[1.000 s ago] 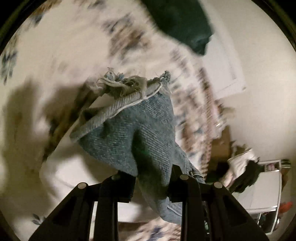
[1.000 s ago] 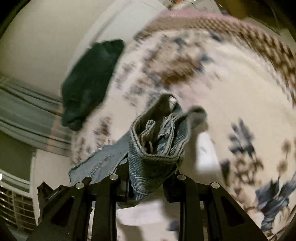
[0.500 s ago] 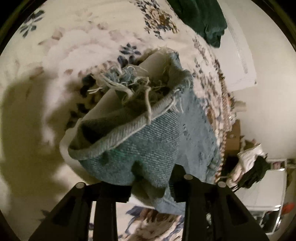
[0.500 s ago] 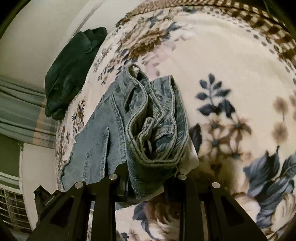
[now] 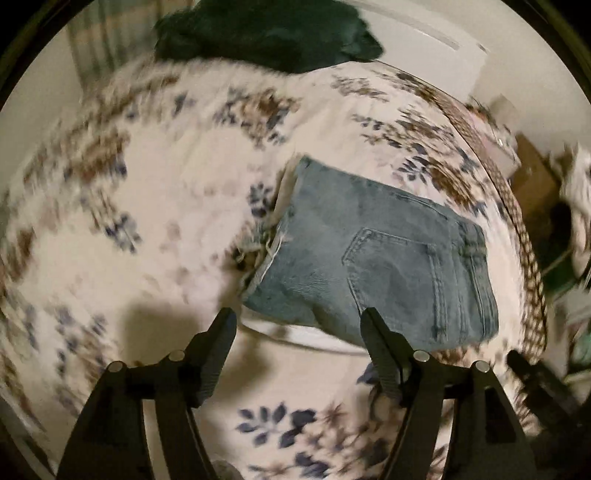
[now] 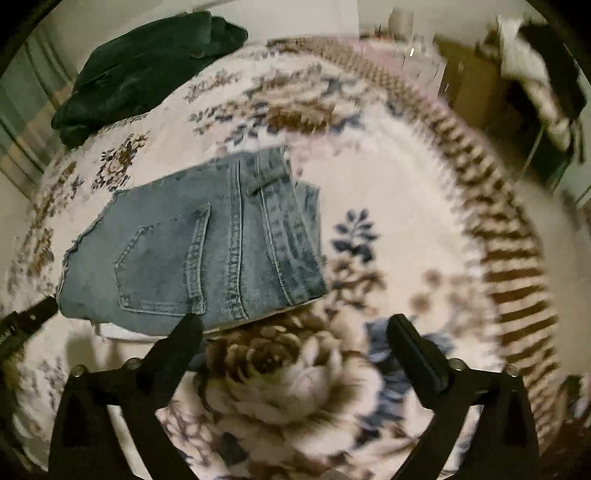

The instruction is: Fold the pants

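Left gripper [image 5: 297,319]: jaws spread wide, nothing between them. Fingertips sit just short of the near edge of the folded light-blue denim pants [image 5: 373,258]; I can't tell if the right fingertip touches the fabric or only overlaps it in view.

Right gripper [image 6: 291,325]: jaws also spread wide, empty. Its left fingertip overlaps the near edge of the folded light-blue denim pants [image 6: 192,254]; contact unclear.

Pants lie flat as a compact folded bundle on the cream floral-print blanket [image 5: 147,206], back pocket facing up, waistband and belt loop toward 3 o'clock in the left wrist view. Frayed hem ends and a strip of white lining stick out at the bundle's 9 o'clock side there. In the right wrist view the bundle sits at 10 o'clock from the gripper, waistband edge on its 3 o'clock side, and a white strip shows under its near edge.

Dark green crumpled garment [image 5: 266,33] at 12 o'clock on the far edge of the blanket [image 6: 406,221], well apart from the pants; in the right wrist view the dark green garment [image 6: 144,70] is at 11 o'clock.

Brown checked border of the blanket runs along the 3 o'clock side. Both views are motion-blurred toward the edges.
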